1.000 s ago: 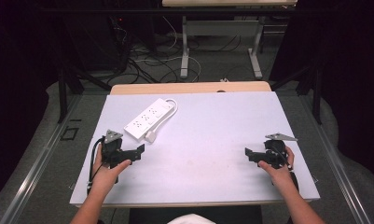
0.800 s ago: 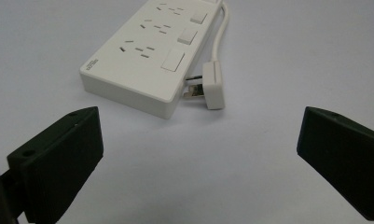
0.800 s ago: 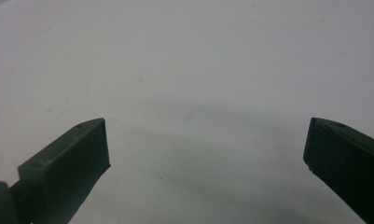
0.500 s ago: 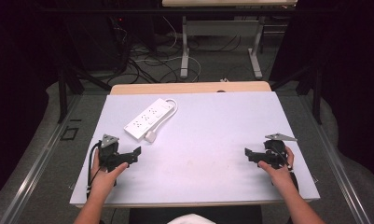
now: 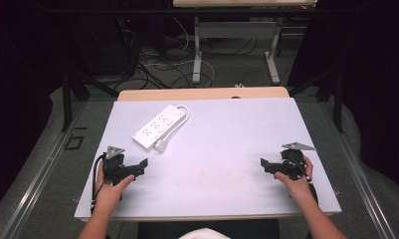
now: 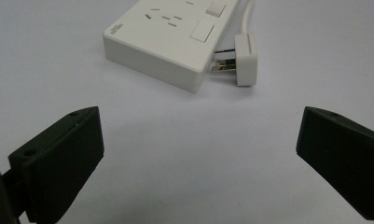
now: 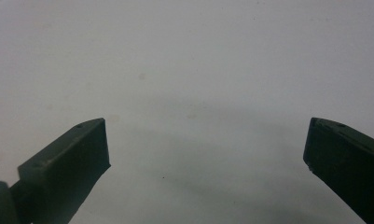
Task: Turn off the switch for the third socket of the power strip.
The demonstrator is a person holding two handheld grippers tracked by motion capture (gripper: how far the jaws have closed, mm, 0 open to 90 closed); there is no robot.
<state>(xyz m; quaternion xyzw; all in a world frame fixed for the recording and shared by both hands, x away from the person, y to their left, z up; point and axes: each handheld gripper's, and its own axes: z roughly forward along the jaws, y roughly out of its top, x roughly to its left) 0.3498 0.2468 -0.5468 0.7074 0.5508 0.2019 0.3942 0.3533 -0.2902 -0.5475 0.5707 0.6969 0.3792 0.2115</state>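
We see a pale surface (image 5: 227,149) taking up the middle of the high view, with dark floor and cables at the top of the frame. At its upper left lies a white strip (image 5: 158,126), angled, its cord looping round the far end and coming back to a plug (image 5: 161,145) that rests just beside the strip's near end, prongs toward it, not inserted.

Our left gripper (image 5: 137,167) sits at the lower left of the high view, below the strip and near it. Compared with a second ago, this hand has slid a little toward the bottom left and then settled, so it points up toward the strip rather than closing on it. In the left gripper view the strip (image 6: 175,37) fills the upper centre and the plug (image 6: 245,58) lies to its right; the jaws stand wide apart, released, holding nothing.

Our right gripper (image 5: 267,164) rests at the lower right, well apart from the strip, and has hardly moved. Its own view looks over bare surface (image 7: 189,70), jaws spread and empty.

We judge the work is only starting: the left hand seems lined up for a reach to the plug or strip.
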